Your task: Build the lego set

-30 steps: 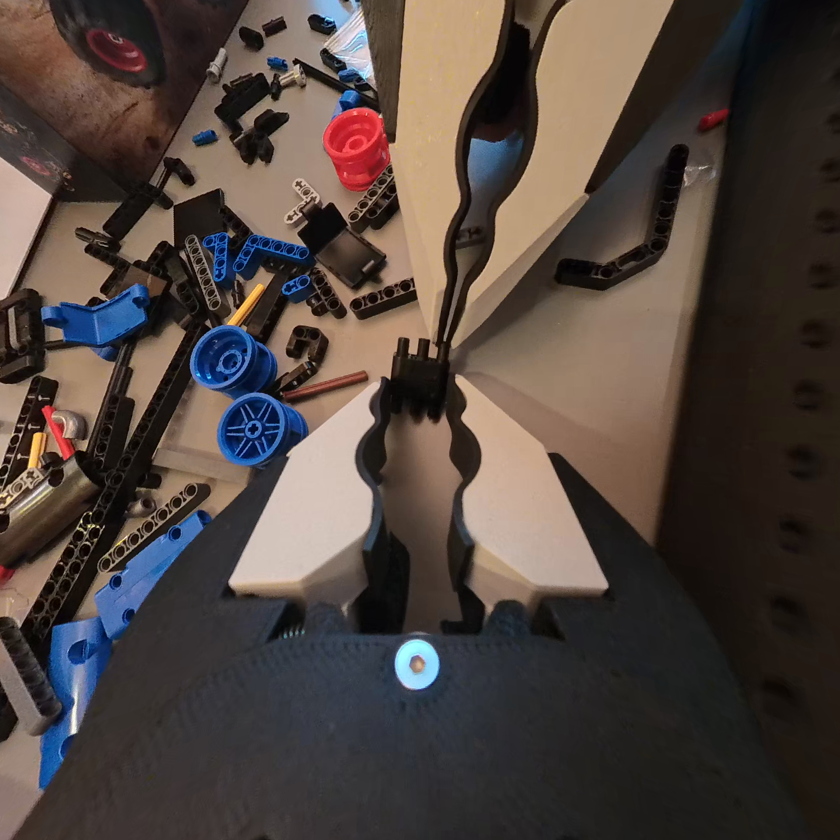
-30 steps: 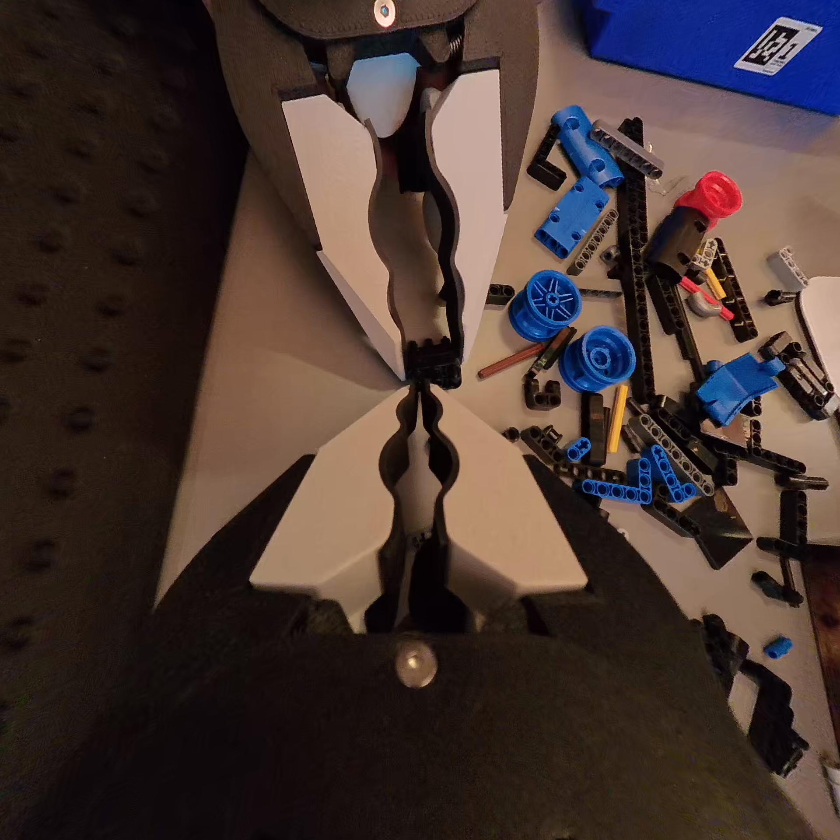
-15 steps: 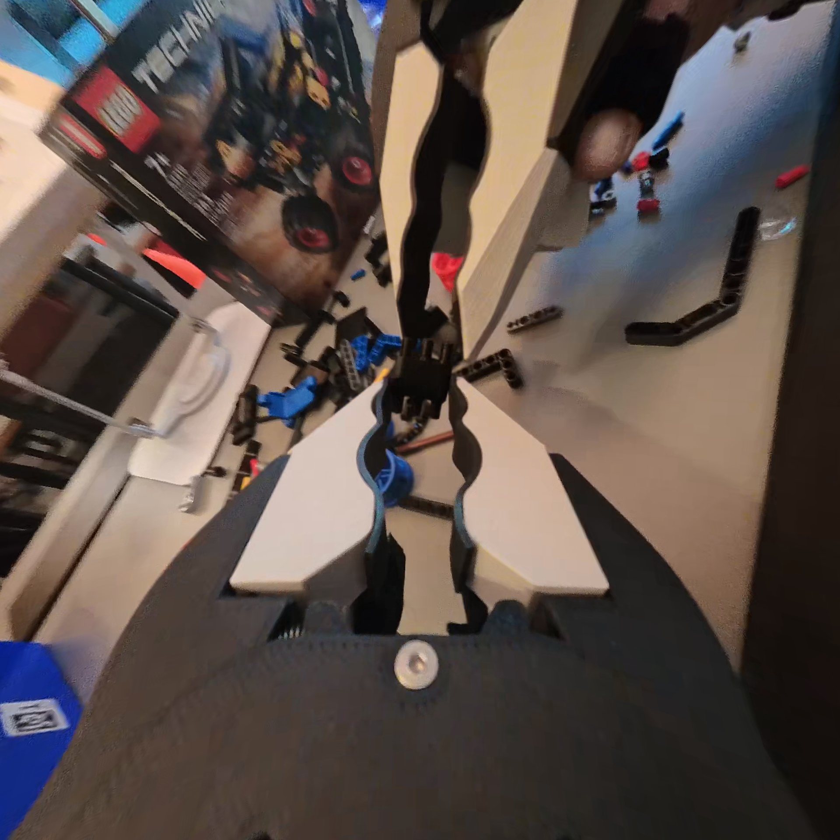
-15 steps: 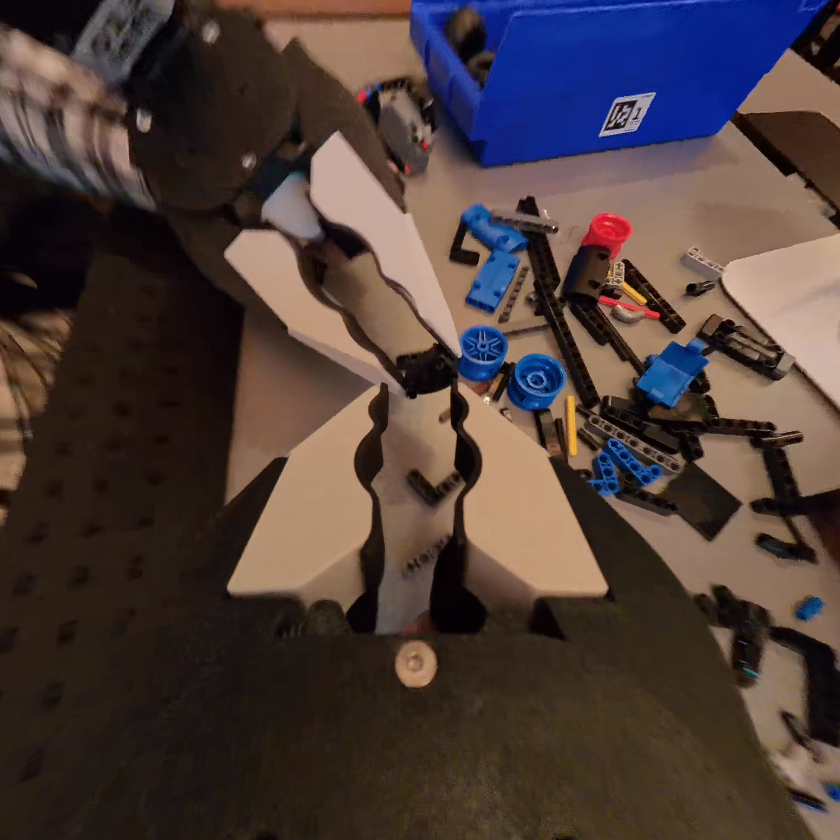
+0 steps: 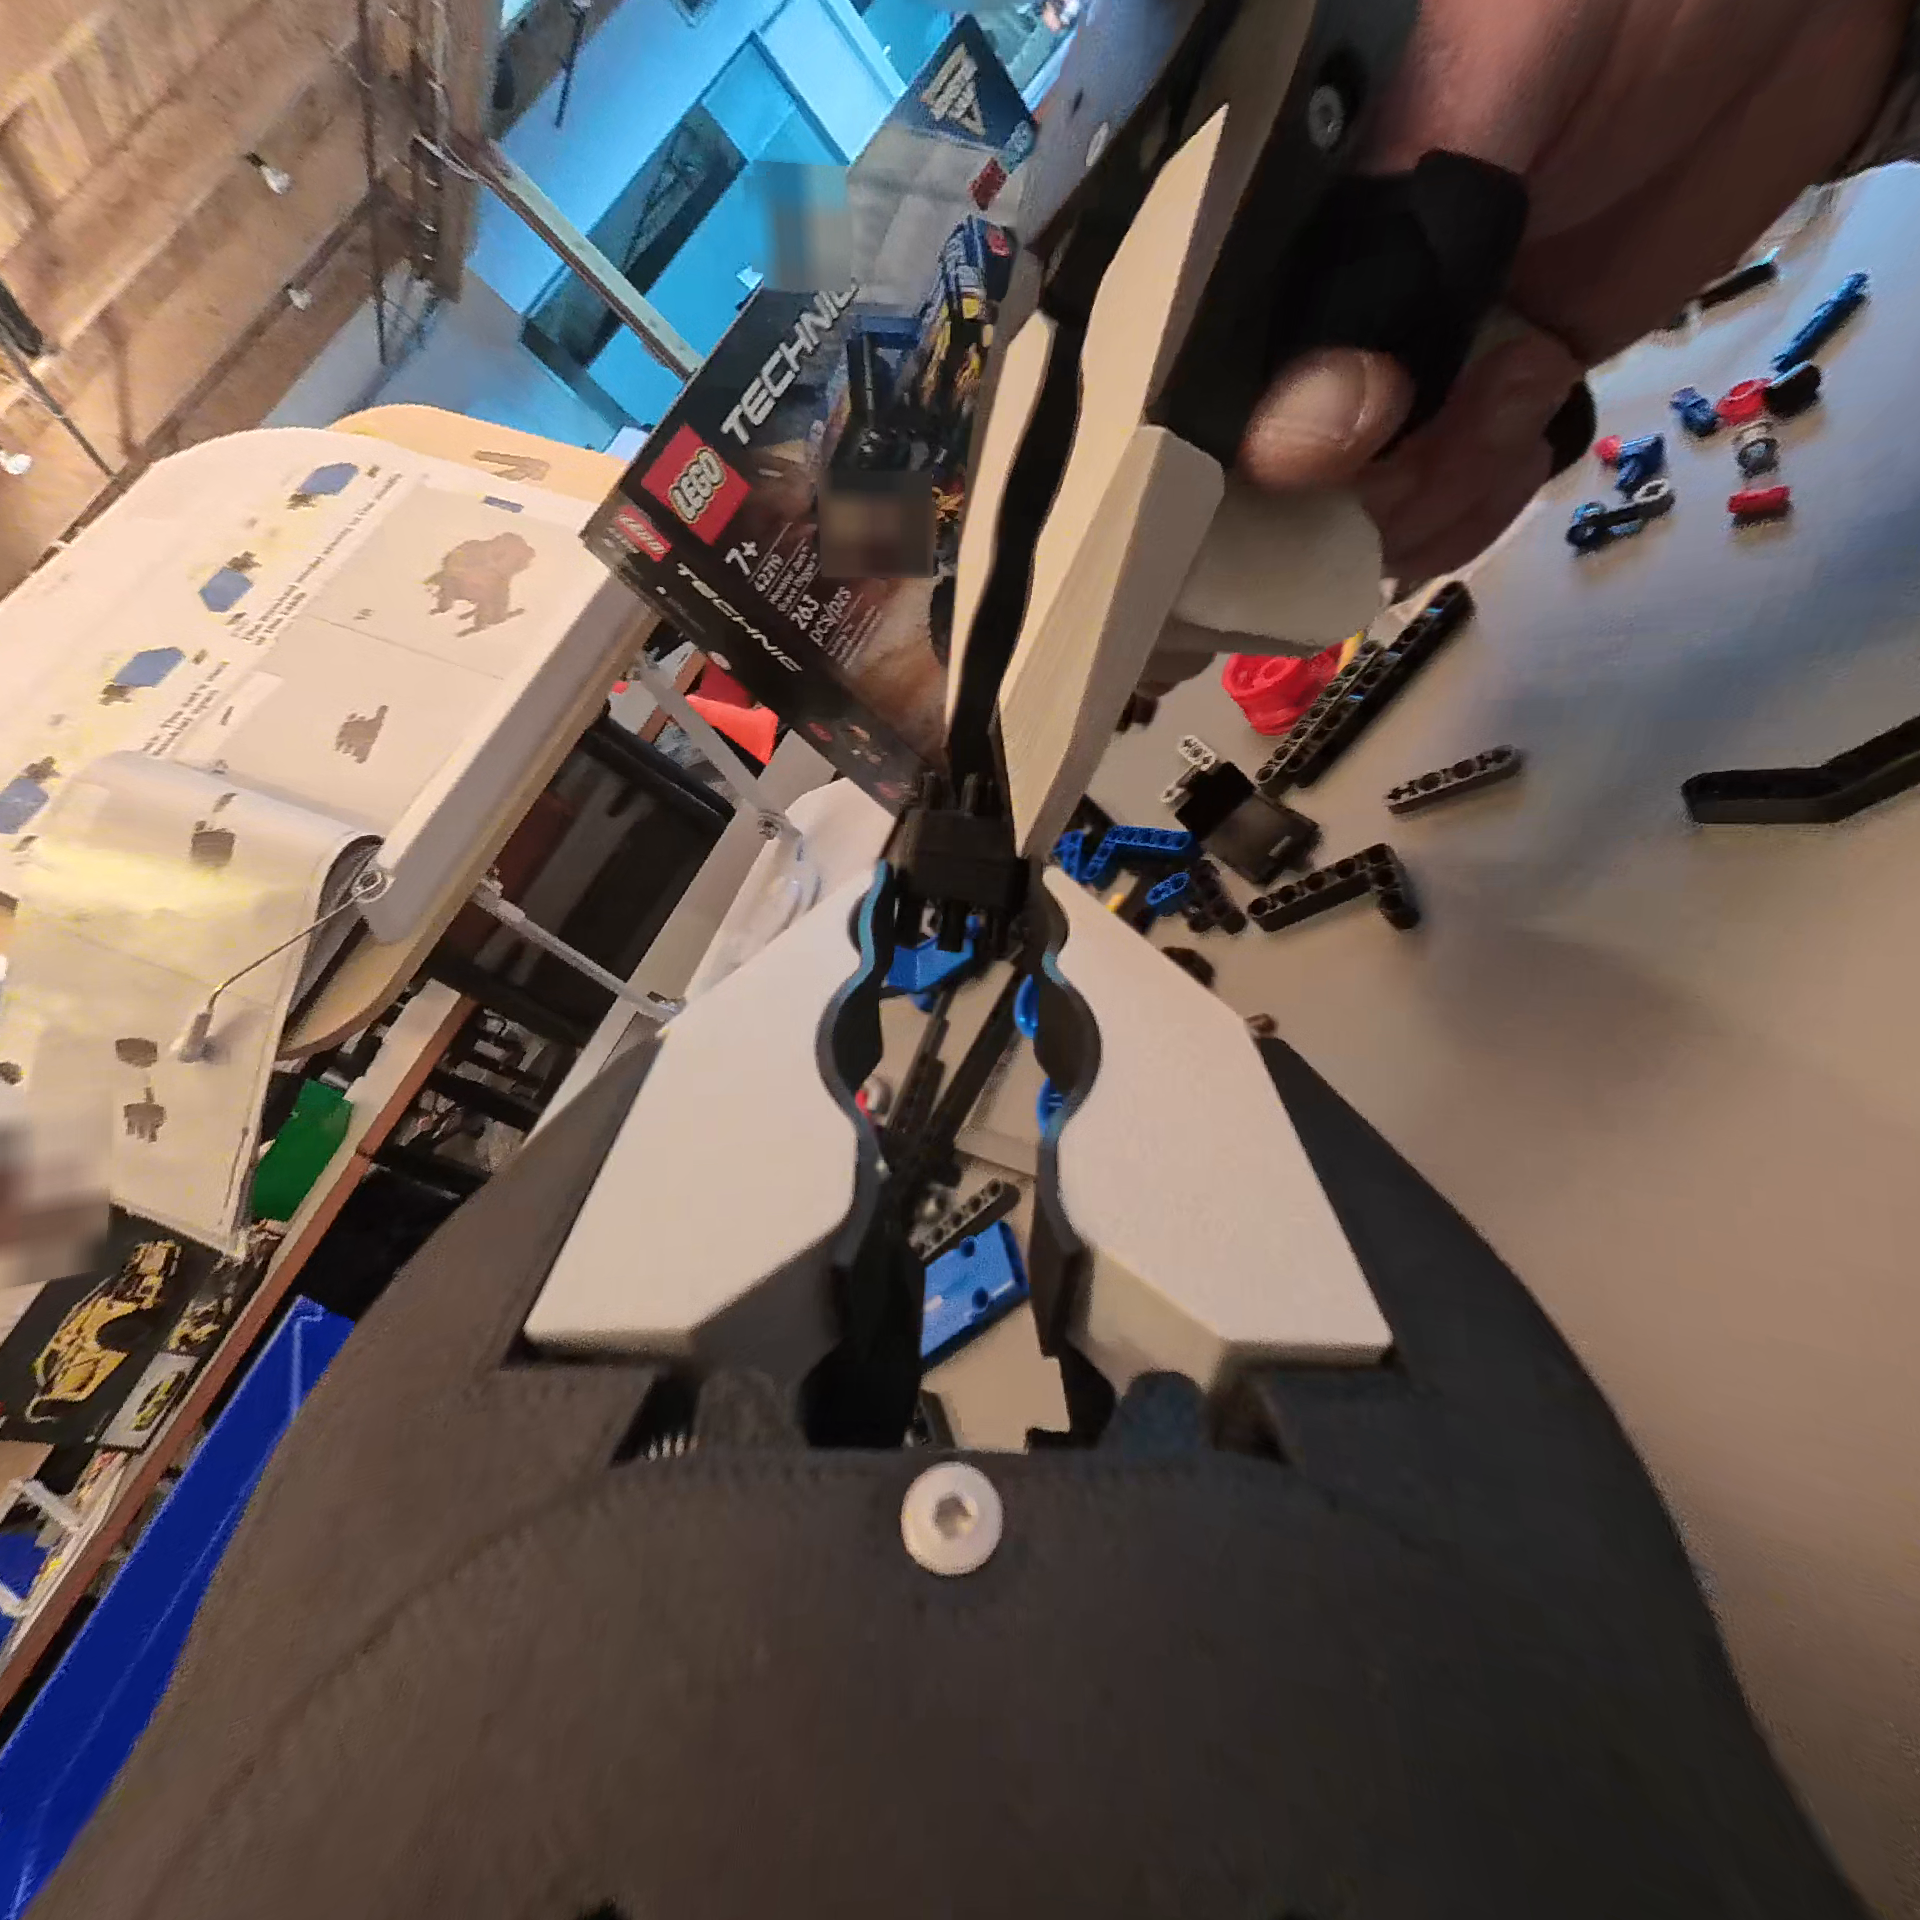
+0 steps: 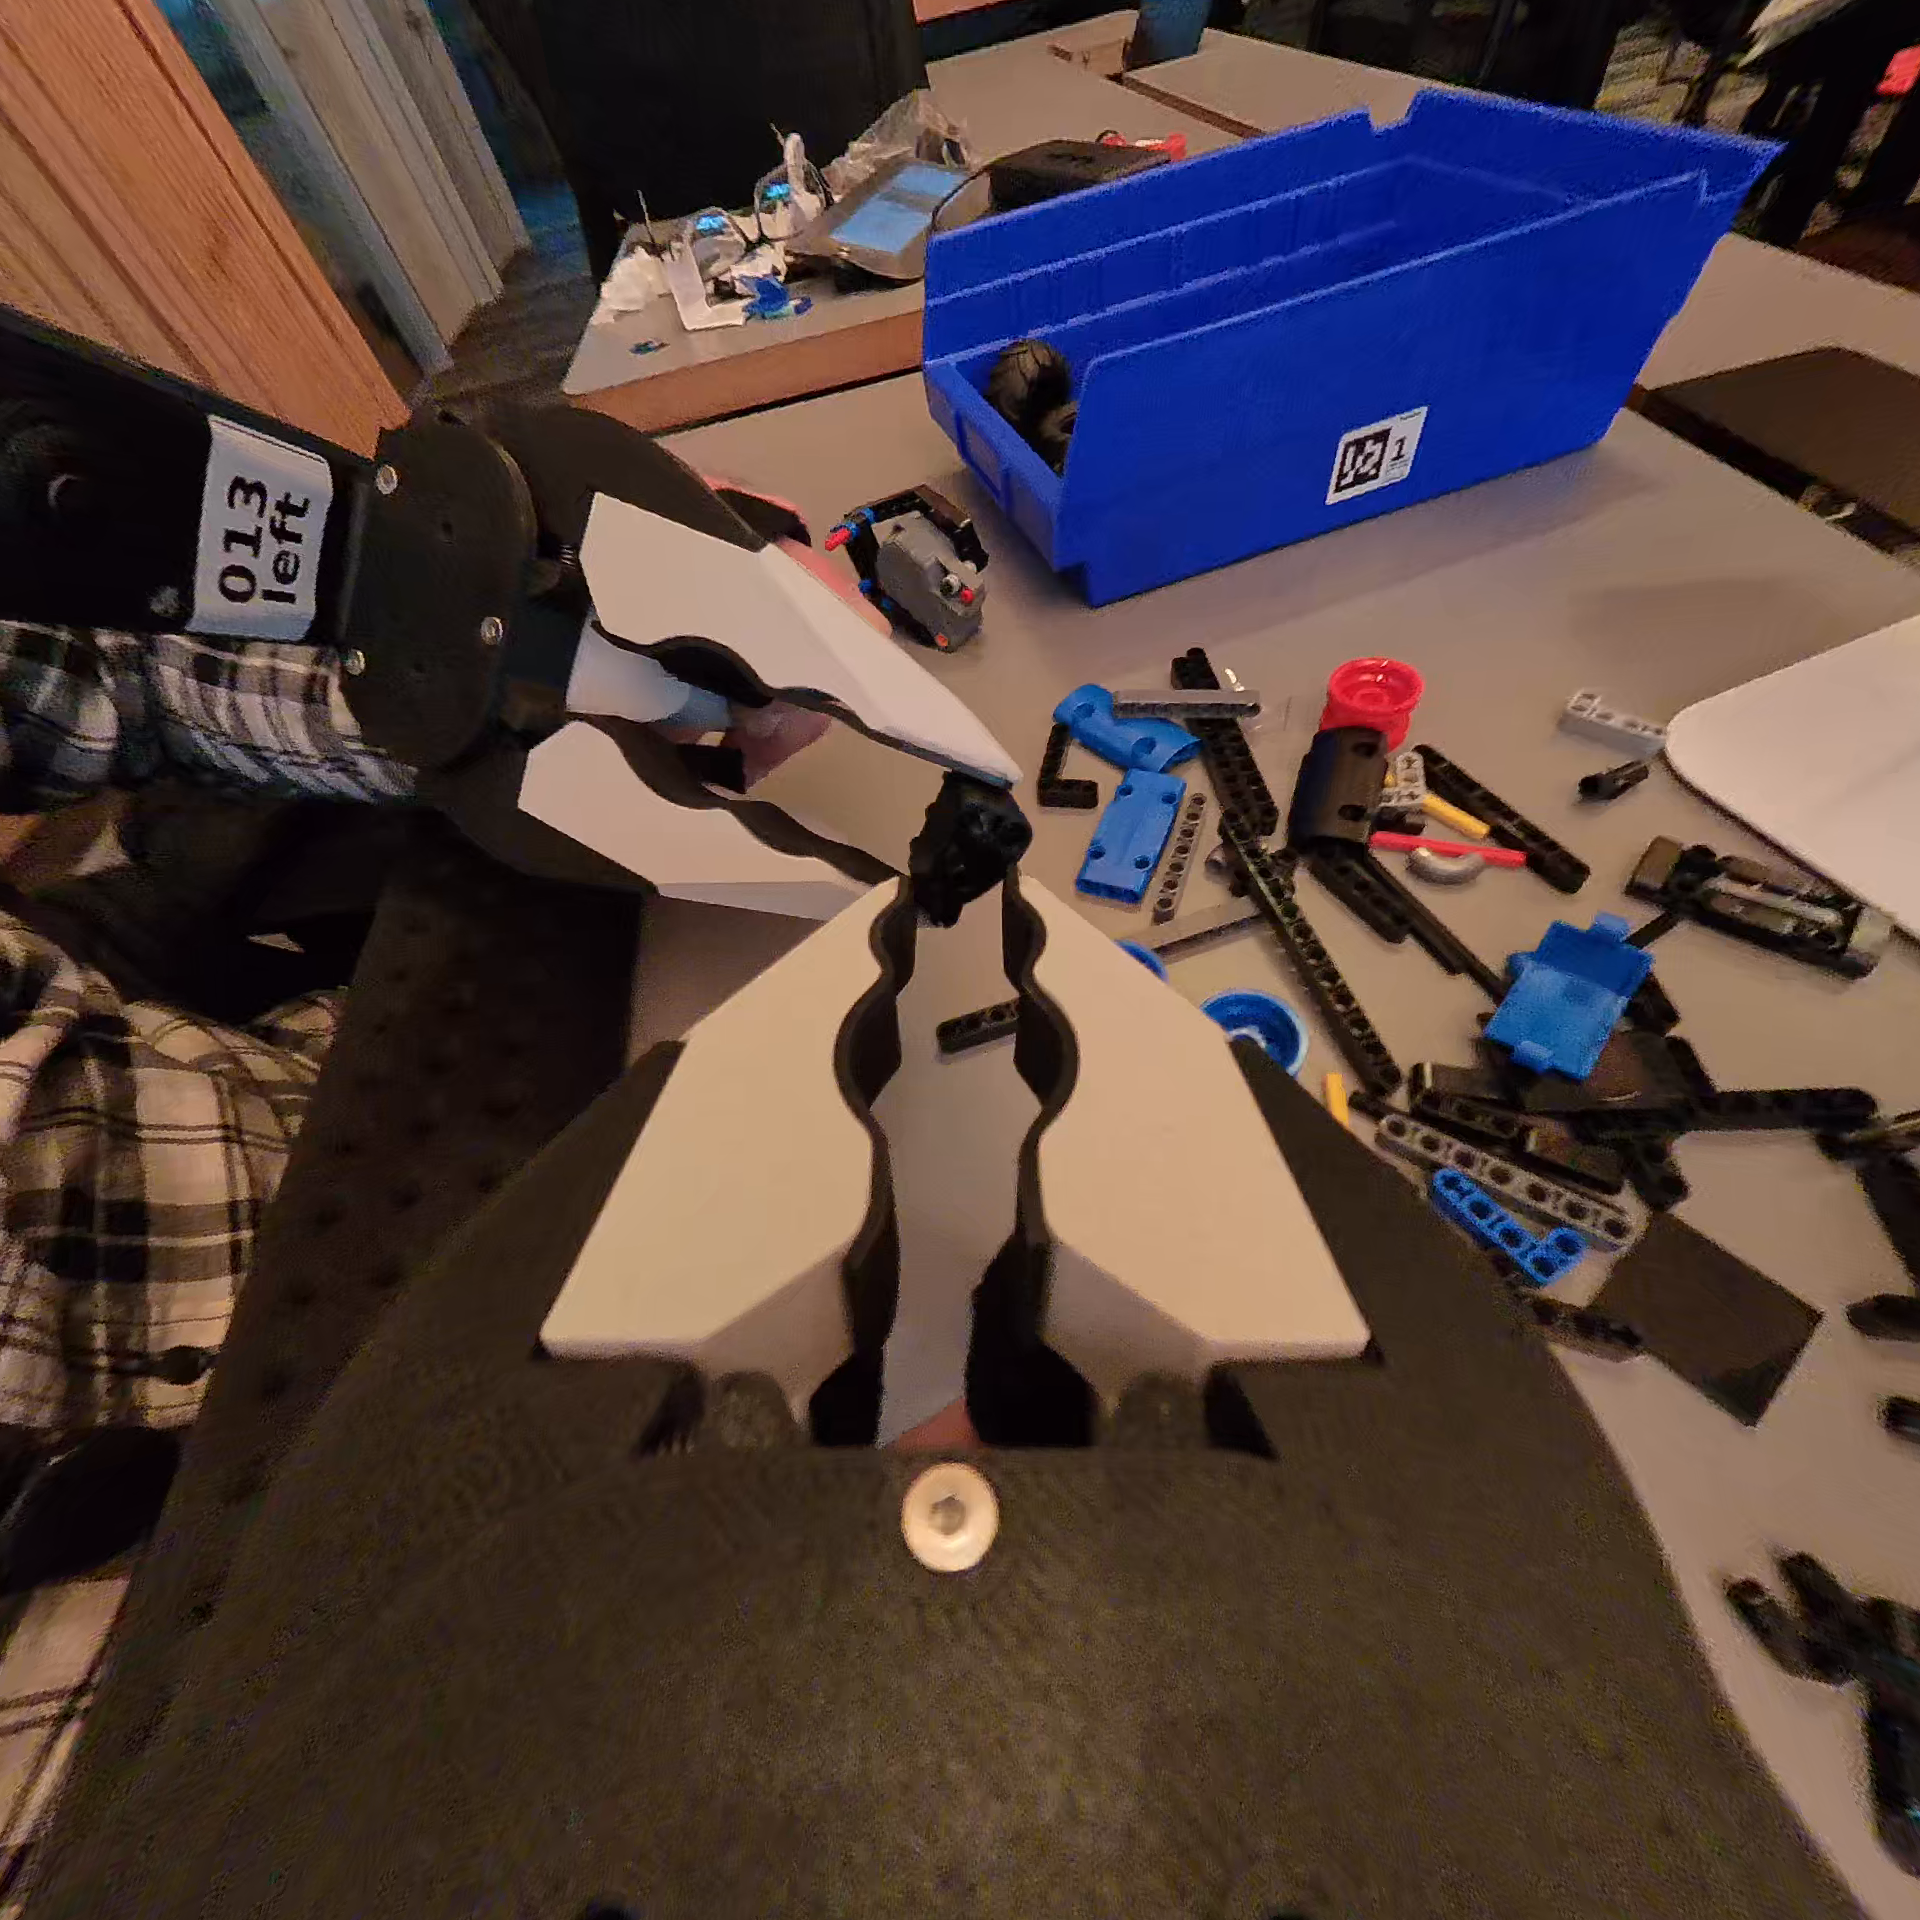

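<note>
- Clenching the left hand-held gripper (image 5: 961,899) on a small black plastic connector piece with round pins (image 5: 951,847), with the light smooth fingers pressing its two sides.
- Nipping the same piece (image 6: 966,831) with the right hand-held gripper (image 6: 958,896) from the opposite end; in the left wrist view, closing narrowly on the part with the short pins.
- Holding the piece lifted in the air above the grey matte worktop (image 6: 1455,582), between both tips and not touching the loose parts below; probably for seeing it well and for pushing or turning one part against the other.
- Meeting tip to tip at an angle, likely so that one side is giving support while the other is giving force.
- Using the wavy black lining of the fingers, which seems to be helping against slipping on such hard, glossy plastic.
- Leaving the other parts scattered on the worktop: long black beams with holes, a red round wheel hub (image 6: 1371,696), a blue round wheel hub (image 6: 1252,1023).
- Keeping a deep blue plastic bin (image 6: 1299,312) behind the parts, and a printed cardboard set box (image 5: 769,540) beside an open white instruction booklet (image 5: 312,644), probably for looking at the steps.
- Judging the build as being in an early stage, many parts lying unused.
</note>
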The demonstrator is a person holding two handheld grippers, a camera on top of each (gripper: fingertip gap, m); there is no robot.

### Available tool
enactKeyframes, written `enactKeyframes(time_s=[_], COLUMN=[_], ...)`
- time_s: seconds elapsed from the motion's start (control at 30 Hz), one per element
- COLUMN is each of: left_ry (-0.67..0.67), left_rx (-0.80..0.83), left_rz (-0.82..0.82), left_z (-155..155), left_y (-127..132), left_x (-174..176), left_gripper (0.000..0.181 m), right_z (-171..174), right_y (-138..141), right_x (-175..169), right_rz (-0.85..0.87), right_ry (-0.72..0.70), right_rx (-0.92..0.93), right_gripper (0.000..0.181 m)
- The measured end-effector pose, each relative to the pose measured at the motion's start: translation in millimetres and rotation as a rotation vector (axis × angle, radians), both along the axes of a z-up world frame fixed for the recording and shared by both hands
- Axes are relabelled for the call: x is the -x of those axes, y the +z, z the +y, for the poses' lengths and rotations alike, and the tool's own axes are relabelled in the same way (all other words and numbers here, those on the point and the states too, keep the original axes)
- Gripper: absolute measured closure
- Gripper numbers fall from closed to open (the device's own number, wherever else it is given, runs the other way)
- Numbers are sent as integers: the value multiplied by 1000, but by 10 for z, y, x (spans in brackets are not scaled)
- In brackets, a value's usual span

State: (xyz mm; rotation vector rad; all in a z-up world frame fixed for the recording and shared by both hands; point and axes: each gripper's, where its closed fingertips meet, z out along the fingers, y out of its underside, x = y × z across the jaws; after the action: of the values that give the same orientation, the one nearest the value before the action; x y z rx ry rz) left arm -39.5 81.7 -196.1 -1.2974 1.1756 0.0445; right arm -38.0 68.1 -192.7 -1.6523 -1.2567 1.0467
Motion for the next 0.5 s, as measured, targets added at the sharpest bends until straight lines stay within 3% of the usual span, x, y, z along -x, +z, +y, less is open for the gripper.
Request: enactKeyframes(time_s=[0.27, 0.5], left_ry=[20, -10], left_rx=[35, 79], left_rz=[-93, -165], left_z=[70, 56], left_y=[111, 162], left_x=[114, 103], left_gripper=[163, 169], right_z=[132, 145], right_y=[95, 135], right_x=[49, 22], right_rz=[-38, -7], right_ry=[-78, -101], right_rx=[-263, -339], right_gripper=[176, 177])
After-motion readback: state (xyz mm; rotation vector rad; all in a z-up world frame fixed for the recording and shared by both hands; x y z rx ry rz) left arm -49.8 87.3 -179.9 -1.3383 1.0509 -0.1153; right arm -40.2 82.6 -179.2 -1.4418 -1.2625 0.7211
